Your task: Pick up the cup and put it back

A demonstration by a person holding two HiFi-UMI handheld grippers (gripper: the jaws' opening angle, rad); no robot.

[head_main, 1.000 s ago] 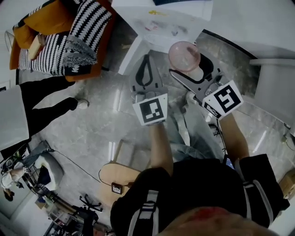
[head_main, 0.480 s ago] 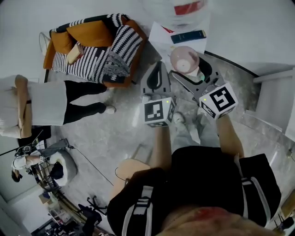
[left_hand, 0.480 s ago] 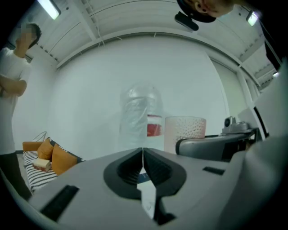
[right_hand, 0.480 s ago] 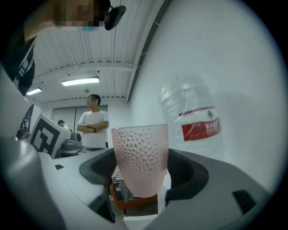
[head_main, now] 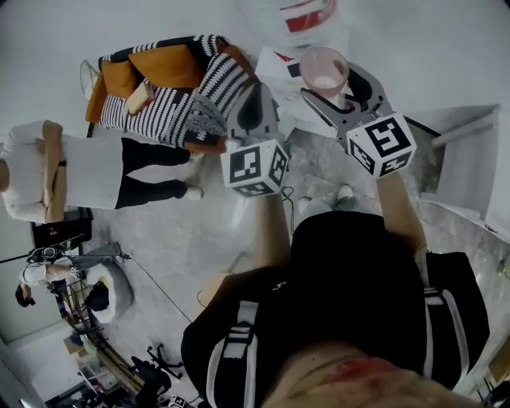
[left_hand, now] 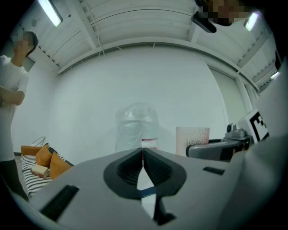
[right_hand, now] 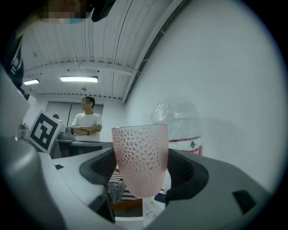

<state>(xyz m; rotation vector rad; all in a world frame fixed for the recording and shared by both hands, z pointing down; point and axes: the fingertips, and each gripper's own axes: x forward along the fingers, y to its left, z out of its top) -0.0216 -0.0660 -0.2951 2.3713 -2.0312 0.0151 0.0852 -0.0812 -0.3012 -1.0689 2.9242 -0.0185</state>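
The right tool [right_hand: 143, 174] stands wide, clamped low on the pink cup [head_main: 324, 70], which is held aloft at the head view's upper middle. The left tool [left_hand: 142, 157] is closed and empty. A slackened squeeze would likely tip the cup out onto the floor [head_main: 209, 231].

I look down on a grey stone floor [head_main: 199, 231]. An orange armchair [head_main: 119, 76] with striped cushions [head_main: 171, 107] stands on it at the upper left, a person [head_main: 88, 171] stands just beside that, and a thin cable [head_main: 151, 280] trails across. Farther off, a white surface [head_main: 285, 96] carries paper sheets [head_main: 273, 68] and a clear water bottle [head_main: 307, 16].
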